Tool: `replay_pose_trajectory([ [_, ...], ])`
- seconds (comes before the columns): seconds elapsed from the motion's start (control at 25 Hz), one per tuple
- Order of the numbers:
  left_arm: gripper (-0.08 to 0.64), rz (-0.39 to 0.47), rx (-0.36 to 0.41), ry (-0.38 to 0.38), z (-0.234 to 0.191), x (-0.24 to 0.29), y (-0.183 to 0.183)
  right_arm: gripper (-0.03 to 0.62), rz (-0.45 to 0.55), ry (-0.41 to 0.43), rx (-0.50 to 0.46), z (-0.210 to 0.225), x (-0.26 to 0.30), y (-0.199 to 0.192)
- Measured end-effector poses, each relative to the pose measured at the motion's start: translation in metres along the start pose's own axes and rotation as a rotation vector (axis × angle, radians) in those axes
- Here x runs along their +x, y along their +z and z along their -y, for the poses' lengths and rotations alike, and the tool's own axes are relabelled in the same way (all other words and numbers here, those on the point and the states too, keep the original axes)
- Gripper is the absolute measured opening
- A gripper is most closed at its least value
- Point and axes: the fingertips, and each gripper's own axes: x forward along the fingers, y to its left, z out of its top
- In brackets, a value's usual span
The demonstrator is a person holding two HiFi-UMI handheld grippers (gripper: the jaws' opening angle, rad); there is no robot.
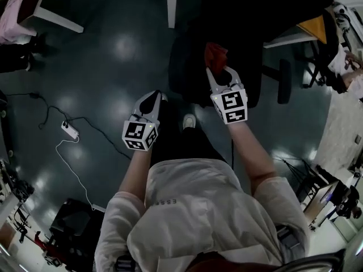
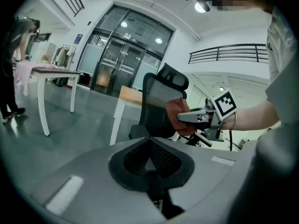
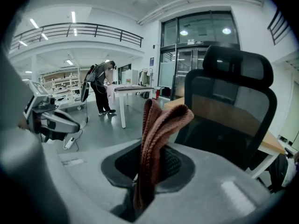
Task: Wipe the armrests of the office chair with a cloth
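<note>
A black office chair (image 1: 238, 33) stands in front of me, with one armrest (image 1: 283, 81) showing on its right. My right gripper (image 1: 221, 72) is shut on a reddish-brown cloth (image 1: 215, 54) and holds it over the chair's near edge. In the right gripper view the cloth (image 3: 156, 139) stands folded up out of the jaws, with the chair's back and headrest (image 3: 229, 111) just behind. My left gripper (image 1: 152, 99) hangs left of the chair, shut and holding nothing. In the left gripper view I see the chair (image 2: 161, 106) and the cloth (image 2: 180, 113).
A wood-topped desk (image 1: 315, 27) with white legs (image 1: 171, 4) stands behind the chair. A white power strip (image 1: 70, 131) and cables lie on the dark floor to the left. A person (image 3: 100, 85) stands at a far white table (image 3: 128, 90).
</note>
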Motion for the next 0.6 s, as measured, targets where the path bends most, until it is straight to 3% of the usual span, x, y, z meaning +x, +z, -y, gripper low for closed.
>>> replay_pose_trajectory([
  [0.28, 0.017, -0.115, -0.001, -0.064, -0.032, 0.055, -0.040, 0.049, -0.091, 0.005, -0.057, 0.016, 0.097, -0.004],
  [0.4, 0.017, -0.171, -0.007, -0.131, -0.030, 0.061, -0.060, 0.049, -0.115, 0.012, -0.098, 0.013, 0.127, -0.005],
  [0.6, 0.017, -0.185, -0.016, -0.197, -0.031, 0.073, -0.075, 0.049, -0.165, 0.002, -0.184, 0.013, 0.168, -0.010],
])
